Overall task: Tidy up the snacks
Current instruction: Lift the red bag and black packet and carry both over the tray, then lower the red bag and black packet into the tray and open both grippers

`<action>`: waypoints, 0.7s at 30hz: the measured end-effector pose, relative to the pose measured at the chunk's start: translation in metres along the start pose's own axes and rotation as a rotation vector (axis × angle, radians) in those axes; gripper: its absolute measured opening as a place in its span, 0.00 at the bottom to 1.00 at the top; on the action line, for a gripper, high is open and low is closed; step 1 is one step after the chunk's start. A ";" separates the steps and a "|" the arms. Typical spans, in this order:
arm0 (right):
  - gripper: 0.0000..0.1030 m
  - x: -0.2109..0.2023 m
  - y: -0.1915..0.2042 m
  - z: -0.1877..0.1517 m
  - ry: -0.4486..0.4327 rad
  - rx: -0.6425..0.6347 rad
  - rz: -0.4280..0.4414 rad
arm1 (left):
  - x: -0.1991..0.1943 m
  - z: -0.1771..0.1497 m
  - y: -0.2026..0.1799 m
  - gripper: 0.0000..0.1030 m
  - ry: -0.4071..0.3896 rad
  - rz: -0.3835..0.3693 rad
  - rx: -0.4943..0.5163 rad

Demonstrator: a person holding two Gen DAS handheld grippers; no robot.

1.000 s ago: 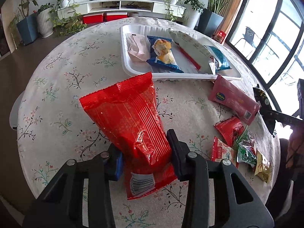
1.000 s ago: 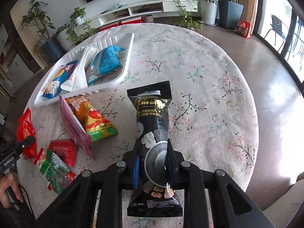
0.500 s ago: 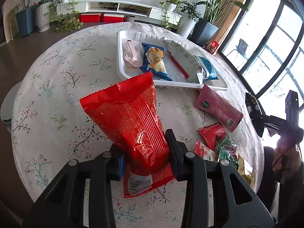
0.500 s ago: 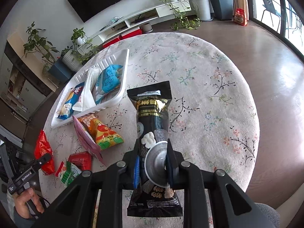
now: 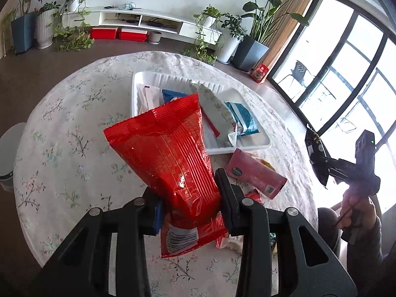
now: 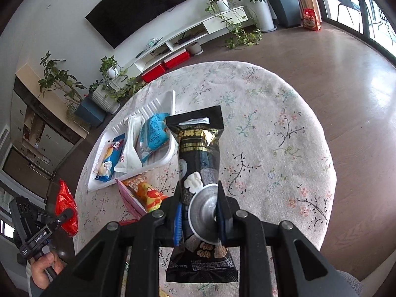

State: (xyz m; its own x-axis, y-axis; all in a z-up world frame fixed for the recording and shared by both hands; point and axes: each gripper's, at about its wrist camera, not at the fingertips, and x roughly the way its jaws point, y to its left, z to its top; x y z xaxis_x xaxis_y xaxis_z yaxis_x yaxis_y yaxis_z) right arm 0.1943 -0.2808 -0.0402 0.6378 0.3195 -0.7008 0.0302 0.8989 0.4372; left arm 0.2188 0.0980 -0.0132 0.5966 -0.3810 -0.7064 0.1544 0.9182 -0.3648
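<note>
Jaws pinch red bag point(image 5: 170, 153) and black packet point(image 6: 200, 163).

Round table point(image 5: 61, 148) wearing a floral cloth. Wall-mounted black TV point(image 6: 138, 7) hanging above a low white media shelf point(image 5: 138, 19); two red boxes point(image 5: 118, 34) sitting under it. Potted plants point(image 5: 250, 37) standing along the wall and beside the tall windows point(image 5: 346, 74). Wood floor point(image 6: 321, 57) reflecting daylight. White stool point(image 5: 10, 153) showing at the table's left edge.
</note>
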 end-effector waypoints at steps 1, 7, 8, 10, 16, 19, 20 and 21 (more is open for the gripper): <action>0.23 -0.002 0.004 0.004 -0.005 -0.009 0.011 | 0.001 0.008 -0.003 0.33 -0.002 0.000 0.012; 0.23 -0.012 0.042 0.039 -0.062 -0.090 0.066 | 0.013 0.062 -0.023 0.33 -0.001 -0.003 0.084; 0.23 -0.012 0.050 0.046 -0.068 -0.107 0.078 | 0.019 0.072 -0.026 0.33 0.006 -0.002 0.093; 0.23 -0.010 0.068 0.061 -0.081 -0.138 0.106 | 0.032 0.090 -0.031 0.33 0.021 0.002 0.109; 0.23 0.022 0.112 0.094 -0.084 -0.215 0.143 | 0.080 0.125 -0.042 0.33 0.083 0.001 0.153; 0.23 0.051 0.119 0.102 -0.039 -0.210 0.153 | 0.102 0.130 -0.043 0.33 0.113 0.004 0.153; 0.23 0.061 0.120 0.103 -0.019 -0.209 0.153 | 0.109 0.129 -0.042 0.33 0.123 0.002 0.148; 0.23 0.071 0.121 0.104 -0.003 -0.207 0.152 | 0.116 0.129 -0.040 0.33 0.134 0.000 0.143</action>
State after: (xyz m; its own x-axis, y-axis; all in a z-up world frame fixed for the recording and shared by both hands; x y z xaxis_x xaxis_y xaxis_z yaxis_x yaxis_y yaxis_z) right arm 0.3236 -0.1805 0.0213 0.6256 0.4549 -0.6338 -0.2239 0.8829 0.4126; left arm 0.3834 0.0309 -0.0024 0.4882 -0.3828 -0.7843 0.2705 0.9208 -0.2810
